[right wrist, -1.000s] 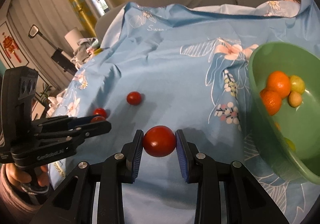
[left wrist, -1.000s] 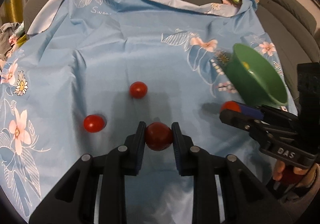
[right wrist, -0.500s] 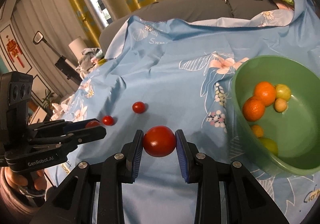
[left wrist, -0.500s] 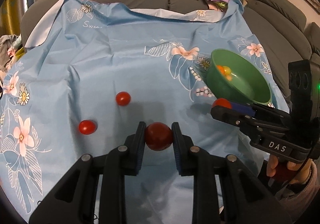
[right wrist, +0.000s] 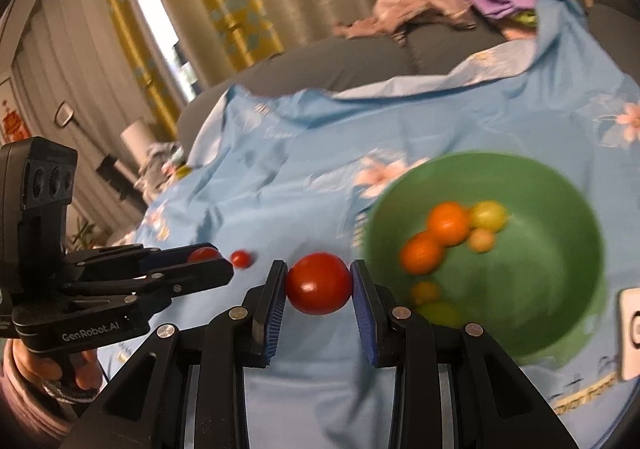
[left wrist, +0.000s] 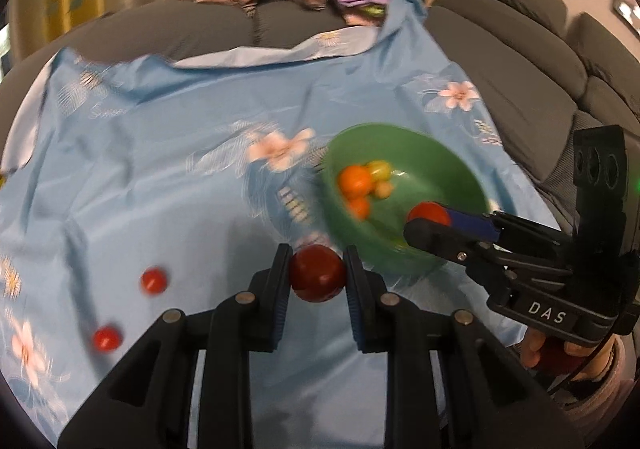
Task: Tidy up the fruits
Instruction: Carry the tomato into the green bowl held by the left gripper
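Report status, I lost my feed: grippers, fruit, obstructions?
Left gripper and right gripper each clamp a red tomato. Green bowl close ahead. Two small tomatoes loose on cloth. Path unobstructed.

My left tool is clamped on a tomato, both fingers pressing it. My right tool grips another tomato likewise, held just right of the left.

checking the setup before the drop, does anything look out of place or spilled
Nothing looks spilled or damaged. Two small red tomatoes lie loose on the wrinkled blue cloth, outside the green bowl where the other fruit sits. Each gripper, left and right, holds a red tomato.
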Demonstrator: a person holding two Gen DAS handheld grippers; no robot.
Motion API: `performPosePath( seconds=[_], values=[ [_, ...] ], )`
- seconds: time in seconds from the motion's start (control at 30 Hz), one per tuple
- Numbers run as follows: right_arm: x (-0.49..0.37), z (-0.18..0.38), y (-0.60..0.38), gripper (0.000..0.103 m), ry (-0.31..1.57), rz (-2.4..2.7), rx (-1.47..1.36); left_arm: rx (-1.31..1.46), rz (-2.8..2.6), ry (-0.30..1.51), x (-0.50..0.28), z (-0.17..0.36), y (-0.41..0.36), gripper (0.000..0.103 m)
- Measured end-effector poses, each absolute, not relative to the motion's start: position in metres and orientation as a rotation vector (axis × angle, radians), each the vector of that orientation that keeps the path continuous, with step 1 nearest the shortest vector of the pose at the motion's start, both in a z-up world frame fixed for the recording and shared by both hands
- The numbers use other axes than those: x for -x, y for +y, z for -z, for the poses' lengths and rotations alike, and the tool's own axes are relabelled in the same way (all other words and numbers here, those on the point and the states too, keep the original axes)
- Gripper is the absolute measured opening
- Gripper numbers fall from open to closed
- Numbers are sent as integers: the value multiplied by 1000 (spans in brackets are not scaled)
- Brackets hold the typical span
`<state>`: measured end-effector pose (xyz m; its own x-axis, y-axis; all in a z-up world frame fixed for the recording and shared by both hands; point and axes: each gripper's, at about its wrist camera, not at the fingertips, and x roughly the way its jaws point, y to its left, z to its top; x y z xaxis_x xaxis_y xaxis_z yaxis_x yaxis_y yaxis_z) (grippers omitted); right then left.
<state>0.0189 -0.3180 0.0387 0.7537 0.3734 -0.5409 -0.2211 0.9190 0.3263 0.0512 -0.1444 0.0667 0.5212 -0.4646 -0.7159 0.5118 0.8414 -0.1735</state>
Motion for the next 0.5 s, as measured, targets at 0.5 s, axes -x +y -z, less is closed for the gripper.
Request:
performPosePath(
  seconds=[0.5],
  values=[
    [-23, -30, -381, 34, 633, -152, -291, -170, 721, 878, -83, -53, -236, 25]
  ],
)
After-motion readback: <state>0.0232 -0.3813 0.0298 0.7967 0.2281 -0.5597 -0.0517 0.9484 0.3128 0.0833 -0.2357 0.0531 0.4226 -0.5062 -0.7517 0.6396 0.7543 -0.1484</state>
